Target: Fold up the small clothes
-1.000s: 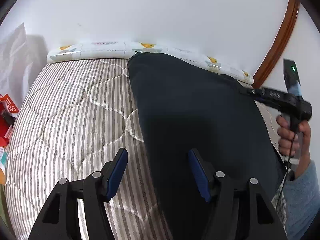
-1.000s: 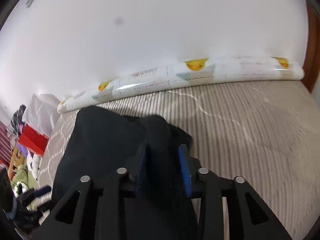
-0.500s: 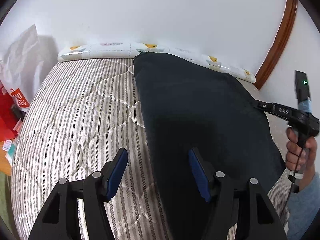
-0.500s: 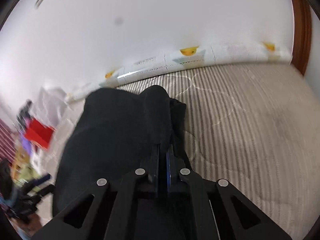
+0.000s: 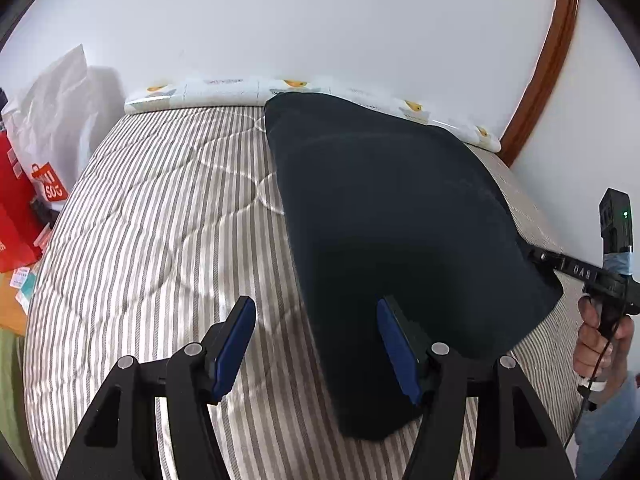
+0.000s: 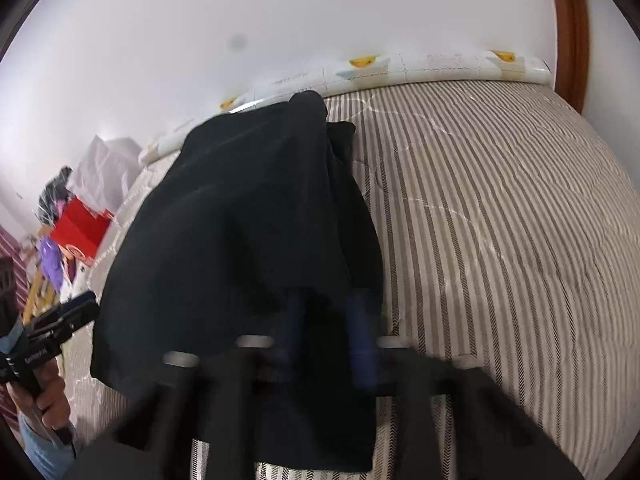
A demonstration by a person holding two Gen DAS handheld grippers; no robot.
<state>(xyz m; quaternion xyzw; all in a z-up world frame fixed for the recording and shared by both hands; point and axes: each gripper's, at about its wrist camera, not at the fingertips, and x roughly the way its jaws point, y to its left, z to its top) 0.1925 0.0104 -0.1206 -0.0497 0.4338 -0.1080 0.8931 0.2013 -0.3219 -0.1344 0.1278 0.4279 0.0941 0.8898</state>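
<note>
The dark garment (image 5: 392, 216) lies spread on the striped mattress (image 5: 160, 216), and the right gripper (image 6: 326, 340), jaws gaping a second ago, has now clamped its near edge and drags it along. The left gripper (image 5: 316, 344) hangs half open, empty, beside the cloth's left edge, so this fold looks just begun.

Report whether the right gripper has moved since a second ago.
Yes. In the left wrist view, the right gripper, shut on the dark garment, has drawn away from the patterned bolster toward the near side of the bed.
</note>
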